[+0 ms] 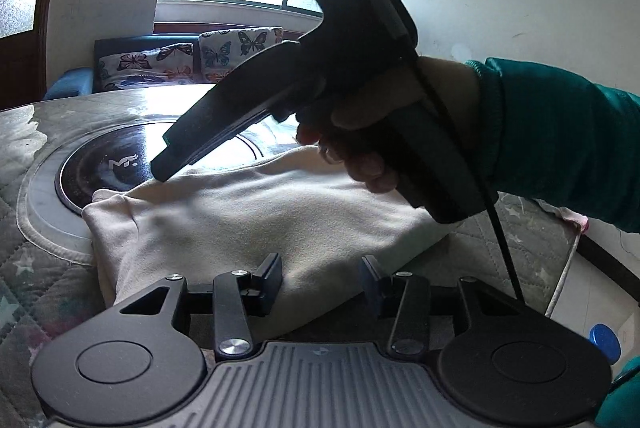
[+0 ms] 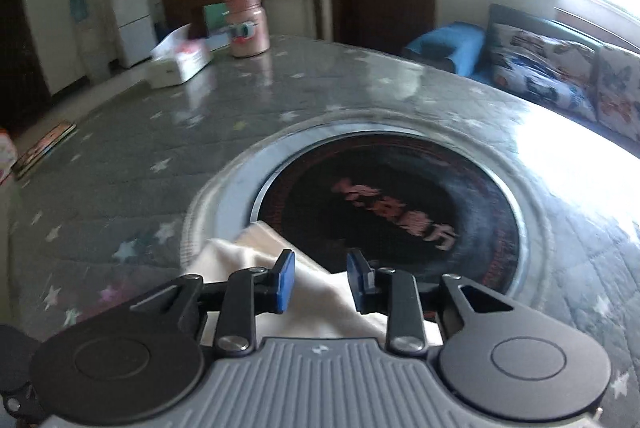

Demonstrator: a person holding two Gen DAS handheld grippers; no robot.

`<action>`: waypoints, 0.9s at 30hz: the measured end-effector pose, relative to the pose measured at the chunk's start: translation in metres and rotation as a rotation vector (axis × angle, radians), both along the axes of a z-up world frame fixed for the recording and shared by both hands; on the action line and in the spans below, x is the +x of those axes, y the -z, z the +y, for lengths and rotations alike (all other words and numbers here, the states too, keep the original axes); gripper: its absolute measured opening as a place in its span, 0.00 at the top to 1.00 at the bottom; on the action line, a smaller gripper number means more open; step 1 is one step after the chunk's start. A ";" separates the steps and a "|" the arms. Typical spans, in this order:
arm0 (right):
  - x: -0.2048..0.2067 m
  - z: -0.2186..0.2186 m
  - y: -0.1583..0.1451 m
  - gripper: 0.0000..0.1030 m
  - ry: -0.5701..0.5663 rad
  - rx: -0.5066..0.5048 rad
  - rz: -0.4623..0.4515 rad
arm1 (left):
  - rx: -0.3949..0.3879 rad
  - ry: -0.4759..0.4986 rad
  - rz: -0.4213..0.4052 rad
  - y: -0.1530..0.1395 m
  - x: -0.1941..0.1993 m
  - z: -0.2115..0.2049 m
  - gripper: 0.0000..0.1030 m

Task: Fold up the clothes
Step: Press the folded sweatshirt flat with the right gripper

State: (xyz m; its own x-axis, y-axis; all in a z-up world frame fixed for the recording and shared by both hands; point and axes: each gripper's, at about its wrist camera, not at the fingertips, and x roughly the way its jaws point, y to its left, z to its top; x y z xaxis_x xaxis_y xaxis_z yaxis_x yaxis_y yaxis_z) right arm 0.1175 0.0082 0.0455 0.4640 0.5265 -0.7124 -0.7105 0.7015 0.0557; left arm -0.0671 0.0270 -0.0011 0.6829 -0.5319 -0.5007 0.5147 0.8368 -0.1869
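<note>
Cream garment (image 1: 256, 224) lies on the counter (image 2: 120, 155) in a compact, roughly rectangular bundle. Its far edge overlaps the rim of the round dark inset plate (image 2: 392, 211); its near edge runs under the left tool (image 1: 322, 280).

Left tool: jaws parted, nothing between them, poised low over the near edge of the cloth.

Right tool (image 2: 320, 278): jaws likewise parted and empty; in the left wrist view its tip (image 1: 160, 171) stands at the far corner of the bundle, though contact cannot be confirmed. The hand (image 1: 360, 147) grips its handle; a green sleeve (image 1: 560, 139) shows behind.

Assessment: the bundle fits either a garment part-folded with a further fold due, or one already folded and being squared off; the views do not settle which. In either case, good practice is to keep both tools level, work on opposite edges together, press out the visible wrinkle near the far left corner, and keep the cloth off the plate.
</note>
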 end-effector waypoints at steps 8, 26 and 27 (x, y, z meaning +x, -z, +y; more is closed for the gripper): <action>0.004 0.004 -0.004 0.70 -0.002 0.013 -0.003 | 0.000 -0.011 0.003 -0.006 -0.003 0.004 0.53; -0.093 -0.125 -0.002 0.66 0.145 0.092 0.010 | -0.028 -0.199 0.035 -0.010 0.002 0.059 0.54; -0.094 -0.129 -0.003 0.66 0.153 0.103 0.008 | -0.022 -0.198 0.034 -0.010 0.001 0.058 0.54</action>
State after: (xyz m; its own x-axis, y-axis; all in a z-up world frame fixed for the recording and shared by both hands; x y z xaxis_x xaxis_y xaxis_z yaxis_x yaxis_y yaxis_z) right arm 0.0239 -0.1207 0.0480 0.5389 0.5207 -0.6622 -0.5948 0.7918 0.1385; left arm -0.0657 0.0847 0.0093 0.7583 -0.3998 -0.5149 0.3335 0.9166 -0.2206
